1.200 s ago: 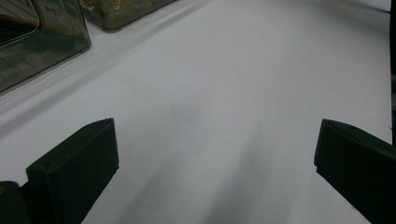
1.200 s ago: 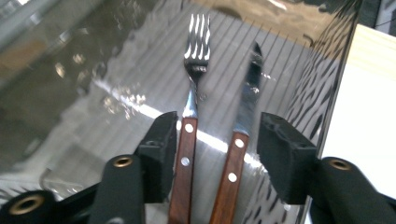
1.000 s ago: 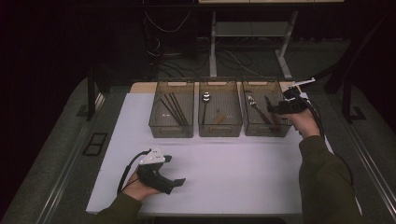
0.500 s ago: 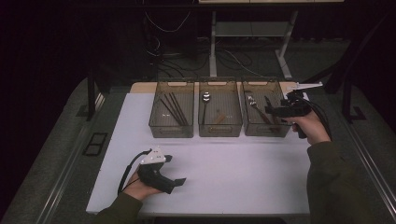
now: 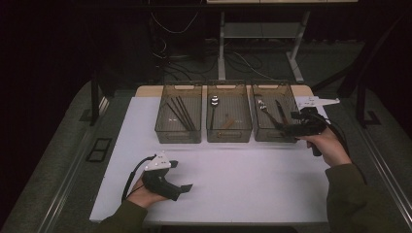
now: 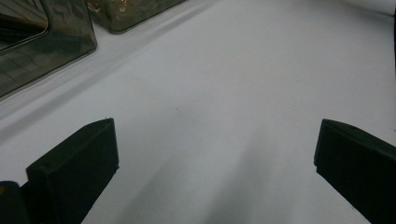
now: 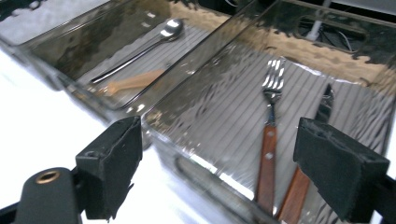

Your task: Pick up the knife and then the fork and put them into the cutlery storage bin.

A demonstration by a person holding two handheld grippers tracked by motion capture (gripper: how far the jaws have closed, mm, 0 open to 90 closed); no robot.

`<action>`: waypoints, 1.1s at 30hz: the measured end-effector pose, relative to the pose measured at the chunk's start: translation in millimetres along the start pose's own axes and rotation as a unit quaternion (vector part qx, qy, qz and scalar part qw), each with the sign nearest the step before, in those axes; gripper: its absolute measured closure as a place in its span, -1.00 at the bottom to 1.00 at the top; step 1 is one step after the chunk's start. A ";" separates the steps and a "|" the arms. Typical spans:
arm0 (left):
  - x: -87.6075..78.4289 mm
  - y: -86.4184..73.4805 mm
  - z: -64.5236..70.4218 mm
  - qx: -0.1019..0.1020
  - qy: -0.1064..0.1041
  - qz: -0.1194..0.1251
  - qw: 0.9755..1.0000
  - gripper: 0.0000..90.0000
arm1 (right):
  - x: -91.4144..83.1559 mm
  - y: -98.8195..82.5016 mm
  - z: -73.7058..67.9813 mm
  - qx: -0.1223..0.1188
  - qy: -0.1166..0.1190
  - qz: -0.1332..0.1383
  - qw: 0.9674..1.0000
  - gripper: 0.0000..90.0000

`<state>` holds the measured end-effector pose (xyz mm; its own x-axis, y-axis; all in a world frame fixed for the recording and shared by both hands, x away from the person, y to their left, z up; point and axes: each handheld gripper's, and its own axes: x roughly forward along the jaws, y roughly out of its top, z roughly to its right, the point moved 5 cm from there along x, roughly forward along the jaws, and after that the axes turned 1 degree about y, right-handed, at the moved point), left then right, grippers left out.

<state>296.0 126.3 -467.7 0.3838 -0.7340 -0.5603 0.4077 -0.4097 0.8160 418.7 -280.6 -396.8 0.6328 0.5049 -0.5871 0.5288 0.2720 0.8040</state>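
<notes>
Right gripper view: the right gripper [image 7: 219, 172] is hanging wide open and empty, jaws just opened, with the fork [image 7: 269, 135] and knife [image 7: 312, 158] lying binned between them. Left gripper [image 6: 215, 172] is resting wide open on the bare table [image 6: 243, 84], so the sorting is looking finished.

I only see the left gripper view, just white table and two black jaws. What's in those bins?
Observer: The left bin holds dark chopsticks.
Operator: What about forks?
Observer: One fork with a wooden handle lies in the right bin, beside a knife.
Operator: Is the other gripper grabbing it?
Observer: No, the right gripper is open and has just been opening, with nothing clamped between its jaws.
</notes>
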 end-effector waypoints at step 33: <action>-0.4 0.1 1.7 -0.001 -0.003 0.003 1.000 -1.00 | -23.2 -99.7 -74.6 -0.035 0.055 0.022 0.998 -0.65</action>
<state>294.4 125.7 -467.2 0.3818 -0.7399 -0.5538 0.4069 -0.4034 0.8195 309.1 -258.3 -456.2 0.5859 0.6038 -0.5405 0.4587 0.3027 0.8354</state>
